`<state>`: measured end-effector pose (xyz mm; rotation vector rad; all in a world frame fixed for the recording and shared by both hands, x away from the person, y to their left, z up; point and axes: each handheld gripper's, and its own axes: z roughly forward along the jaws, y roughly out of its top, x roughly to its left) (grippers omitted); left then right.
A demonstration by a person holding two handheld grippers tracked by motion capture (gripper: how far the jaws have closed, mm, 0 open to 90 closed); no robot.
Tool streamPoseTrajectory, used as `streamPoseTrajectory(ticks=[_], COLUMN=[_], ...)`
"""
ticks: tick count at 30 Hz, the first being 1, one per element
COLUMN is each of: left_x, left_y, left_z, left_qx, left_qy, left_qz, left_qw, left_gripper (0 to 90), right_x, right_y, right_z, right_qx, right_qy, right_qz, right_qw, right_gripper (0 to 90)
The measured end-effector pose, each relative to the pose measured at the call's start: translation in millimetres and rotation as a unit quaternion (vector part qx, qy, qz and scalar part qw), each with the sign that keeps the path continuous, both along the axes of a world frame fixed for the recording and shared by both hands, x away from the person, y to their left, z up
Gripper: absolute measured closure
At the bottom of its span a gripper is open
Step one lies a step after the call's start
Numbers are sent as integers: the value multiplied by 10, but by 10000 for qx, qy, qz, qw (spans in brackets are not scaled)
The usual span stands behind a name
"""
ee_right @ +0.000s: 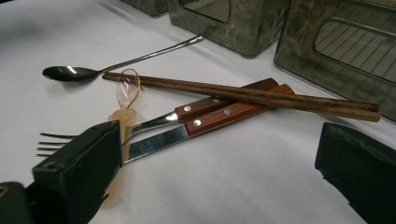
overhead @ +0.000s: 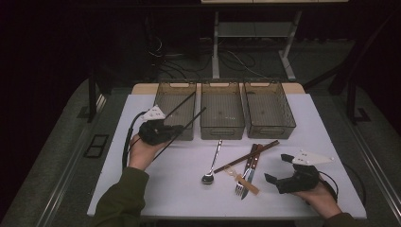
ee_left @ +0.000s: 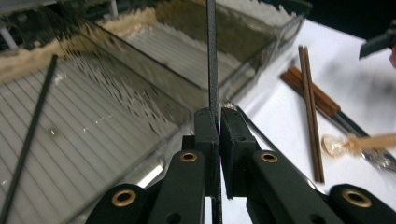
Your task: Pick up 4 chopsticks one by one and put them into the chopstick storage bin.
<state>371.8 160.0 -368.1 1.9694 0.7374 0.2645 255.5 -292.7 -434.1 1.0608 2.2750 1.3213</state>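
Observation:
My left gripper (overhead: 176,129) is shut on a thin black chopstick (overhead: 189,124) and holds it slanted over the front wall of the left bin (overhead: 163,94). In the left gripper view the pads (ee_left: 208,126) pinch that chopstick (ee_left: 212,65), which points up over the bins. A second black chopstick (overhead: 180,104) lies inside the left bin (ee_left: 93,135). My right gripper (overhead: 276,169) rests open near the table's front right. Its jaws stand wide apart, just right of the cutlery pile. Nothing is between them.
Three clear bins stand in a row at the back; the middle bin (overhead: 222,128) and the right bin (overhead: 288,124) hold nothing. Mid-table lie a metal spoon (overhead: 213,163), brown chopsticks (ee_right: 243,95), a wood-handled fork (ee_right: 154,123) and knife (ee_right: 201,126), and a translucent plastic spoon (ee_right: 122,100).

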Motion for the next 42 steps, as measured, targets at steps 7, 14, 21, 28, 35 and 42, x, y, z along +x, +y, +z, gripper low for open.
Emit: streamPoseTrajectory(ticks=[7,14,21,28,35,42], left_x=[227,471,700,887,971,980], left_y=[23,51,92,150,238,272], left_z=[195,365,404,303,169,34], left_qx=[-134,-134,-41,12,-118,-103], left_qy=[-125,-325,-537,-583,-513,-429], left_qz=[218,408,660,939,1141,1228], left_qw=[9996,9985,9964,9939,9921,9914], left_gripper=[860,860,860,860,860,860], right_x=[-4,-5,-9,-5,-7,-8], right_y=[-7,-13,-16,-19,-22,-20], right_z=[3,3,7,2,2,-1], right_qx=[6,29,46,47,57,50], right_qy=[-7,-27,-9,-4,3,7], right_qz=[-21,-17,-27,-6,6,12], right_qw=[10000,10000,10000,10000,10000,10000], right_gripper=[10,10,10,10,10,10])
